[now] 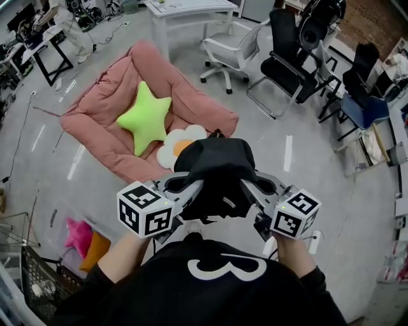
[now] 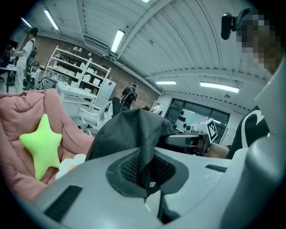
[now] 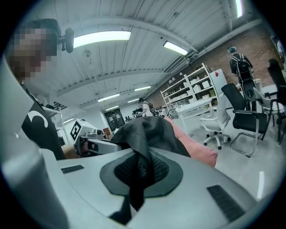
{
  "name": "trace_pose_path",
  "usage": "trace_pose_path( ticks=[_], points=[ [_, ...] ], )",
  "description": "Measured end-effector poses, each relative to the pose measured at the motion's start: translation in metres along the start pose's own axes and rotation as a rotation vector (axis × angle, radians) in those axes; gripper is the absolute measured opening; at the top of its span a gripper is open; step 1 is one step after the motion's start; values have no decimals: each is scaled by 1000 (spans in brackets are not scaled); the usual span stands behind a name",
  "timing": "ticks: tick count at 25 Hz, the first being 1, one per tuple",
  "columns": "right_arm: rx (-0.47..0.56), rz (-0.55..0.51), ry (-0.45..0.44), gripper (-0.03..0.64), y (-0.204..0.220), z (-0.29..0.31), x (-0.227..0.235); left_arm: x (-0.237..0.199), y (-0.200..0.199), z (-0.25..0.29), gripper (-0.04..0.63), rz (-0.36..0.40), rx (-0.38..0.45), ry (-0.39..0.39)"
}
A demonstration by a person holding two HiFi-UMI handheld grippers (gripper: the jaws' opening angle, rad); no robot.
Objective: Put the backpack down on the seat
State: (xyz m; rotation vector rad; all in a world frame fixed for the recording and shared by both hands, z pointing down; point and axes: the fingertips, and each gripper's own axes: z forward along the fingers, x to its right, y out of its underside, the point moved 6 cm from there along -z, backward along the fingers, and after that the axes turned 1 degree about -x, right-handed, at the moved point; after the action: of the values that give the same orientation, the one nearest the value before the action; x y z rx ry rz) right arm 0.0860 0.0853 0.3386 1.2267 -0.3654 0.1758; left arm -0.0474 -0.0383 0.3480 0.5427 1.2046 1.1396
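Note:
A black backpack (image 1: 215, 170) hangs between my two grippers in front of my chest. My left gripper (image 1: 191, 188) is shut on its fabric at the left side, and my right gripper (image 1: 247, 186) is shut on it at the right. In the left gripper view the backpack (image 2: 134, 129) is pinched between the jaws; in the right gripper view the backpack (image 3: 145, 134) is pinched the same way. The seat, a big pink floor cushion (image 1: 111, 89), lies on the floor just ahead, beyond the backpack. A green star pillow (image 1: 145, 117) and a flower-shaped pillow (image 1: 180, 145) lie on it.
Office chairs (image 1: 229, 51) and black chairs (image 1: 284, 63) stand at the back right beside a white table (image 1: 191, 9). A wire basket (image 1: 38, 280) and pink and orange cushions (image 1: 83, 239) are at my lower left. A blue chair (image 1: 363, 108) is at the right.

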Motion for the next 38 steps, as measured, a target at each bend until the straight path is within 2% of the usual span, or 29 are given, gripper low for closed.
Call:
trace_pose_path(
  ticks=[6,14,20,30,38],
  points=[
    [-11,-28,-6,14,-25,61,33,-68,-26,14,12,7,31,-5],
    [-50,-55,-66,14,-48,121,69,-118,-47,23,12,-26,52,-96],
    [-110,-54,-197,14,-57,178,107,-162,-54,33,12,-89,66,-218],
    [-273,-83,-463,14,-83,286,156,-225,-66,40,12,-254,122,-475],
    [-353,-133,-569,14,-98,362,183,-280,-77,47,13,-319,156,-619]
  ],
)
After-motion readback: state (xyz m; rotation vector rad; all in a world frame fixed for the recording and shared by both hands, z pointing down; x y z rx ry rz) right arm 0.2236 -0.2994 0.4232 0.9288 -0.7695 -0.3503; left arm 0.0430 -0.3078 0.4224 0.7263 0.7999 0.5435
